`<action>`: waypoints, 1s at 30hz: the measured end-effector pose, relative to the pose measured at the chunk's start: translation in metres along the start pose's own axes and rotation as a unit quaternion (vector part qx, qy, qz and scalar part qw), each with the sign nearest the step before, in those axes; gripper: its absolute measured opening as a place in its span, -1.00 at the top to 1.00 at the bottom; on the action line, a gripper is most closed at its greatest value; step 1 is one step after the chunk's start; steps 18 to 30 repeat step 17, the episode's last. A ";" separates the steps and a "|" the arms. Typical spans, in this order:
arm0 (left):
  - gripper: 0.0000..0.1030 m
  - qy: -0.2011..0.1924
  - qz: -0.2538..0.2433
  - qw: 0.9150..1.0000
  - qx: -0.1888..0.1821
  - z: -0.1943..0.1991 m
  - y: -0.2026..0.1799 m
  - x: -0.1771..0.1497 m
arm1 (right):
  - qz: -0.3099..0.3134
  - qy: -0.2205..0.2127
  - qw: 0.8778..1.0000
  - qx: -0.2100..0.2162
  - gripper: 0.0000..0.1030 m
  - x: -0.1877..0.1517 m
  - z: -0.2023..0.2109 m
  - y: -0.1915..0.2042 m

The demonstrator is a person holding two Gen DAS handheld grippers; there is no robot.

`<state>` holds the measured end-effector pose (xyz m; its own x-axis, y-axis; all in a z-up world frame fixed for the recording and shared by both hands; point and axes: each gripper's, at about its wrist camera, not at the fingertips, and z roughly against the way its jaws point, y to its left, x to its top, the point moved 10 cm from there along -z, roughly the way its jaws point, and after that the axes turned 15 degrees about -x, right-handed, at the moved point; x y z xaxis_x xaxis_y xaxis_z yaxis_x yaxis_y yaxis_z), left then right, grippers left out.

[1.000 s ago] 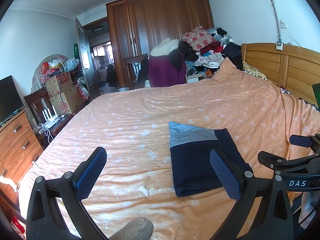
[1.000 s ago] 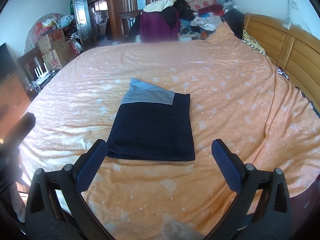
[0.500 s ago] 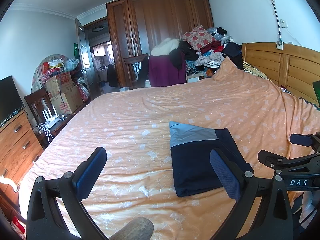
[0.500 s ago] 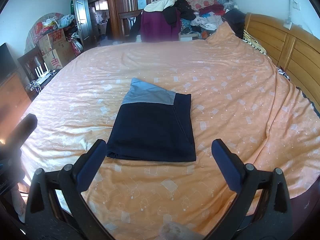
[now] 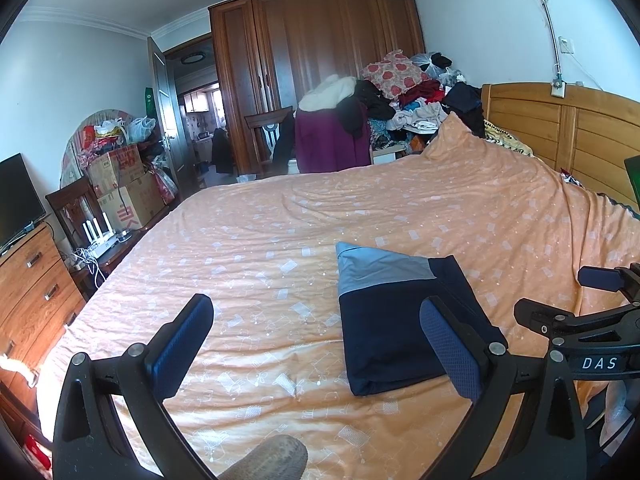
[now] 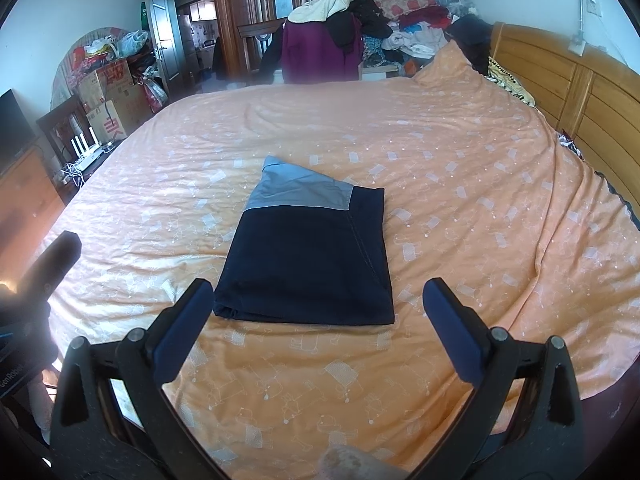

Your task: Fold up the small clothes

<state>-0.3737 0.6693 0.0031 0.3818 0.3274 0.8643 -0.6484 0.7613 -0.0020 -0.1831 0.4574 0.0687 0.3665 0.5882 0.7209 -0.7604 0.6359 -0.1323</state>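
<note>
The bed (image 6: 460,184) is covered by an orange bedspread (image 5: 280,240) that lies mostly flat, with bare cloth on every side of the folded garment (image 6: 308,256). To the right the wooden headboard (image 6: 580,92) bounds the bed; at the far edge stand a wardrobe (image 5: 320,60) and a chair (image 5: 264,136) heaped with a pile of clothes (image 5: 408,96). On the left, beyond the bed's edge, are cardboard boxes (image 5: 120,184) and a dresser (image 5: 32,292).

The folded garment (image 5: 400,320) lies on the near half of the bed, a dark navy rectangle with a grey-blue band at its far end. Its long axis runs away from the cameras toward the wardrobe, the fold's thick edge nearest and the grey band pointing away. In the right wrist view it sits centred just beyond the right tongs (image 6: 316,308); in the left wrist view it sits to the right, partly behind one finger.

The left tongs (image 5: 316,340) hang above the near edge of the bed, spread wide and grasping nothing, pointing over bare bedspread left of the garment. The right tongs are likewise spread wide and empty, held level and aimed straight along the garment's long axis, clear of the cloth. Each tool shows at the edge of the other's view, side by side and apart.
</note>
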 end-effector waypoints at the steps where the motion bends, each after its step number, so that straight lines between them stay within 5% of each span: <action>1: -1.00 0.001 -0.001 1.000 -0.001 -0.001 0.001 0.000 | 0.000 0.001 1.000 0.000 -0.99 0.000 0.000 0.000; 30: -1.00 0.009 -0.001 1.000 -0.020 -0.017 0.002 -0.001 | -0.010 -0.007 1.000 -0.008 -0.98 0.005 -0.001 -0.010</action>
